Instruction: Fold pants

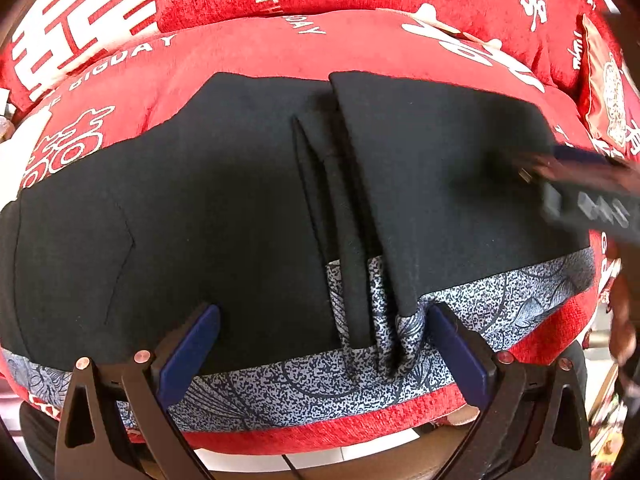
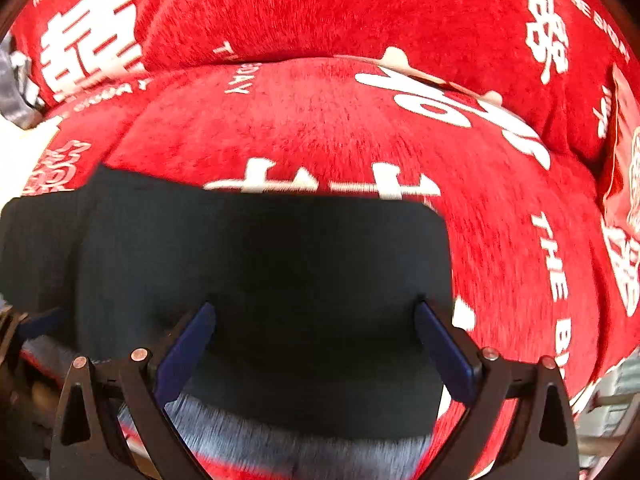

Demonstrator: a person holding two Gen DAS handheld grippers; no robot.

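Black pants with a speckled blue-grey patterned band lie folded on a red cushion. A folded flap overlaps the right half, with pleats at the middle. My left gripper is open above the near edge of the pants, holding nothing. My right gripper is open above the right end of the pants, and it shows blurred at the right of the left wrist view.
The red cushion carries white characters and lettering and rises into a backrest behind. A red embroidered pillow sits at the far right. Floor shows below the cushion's front edge.
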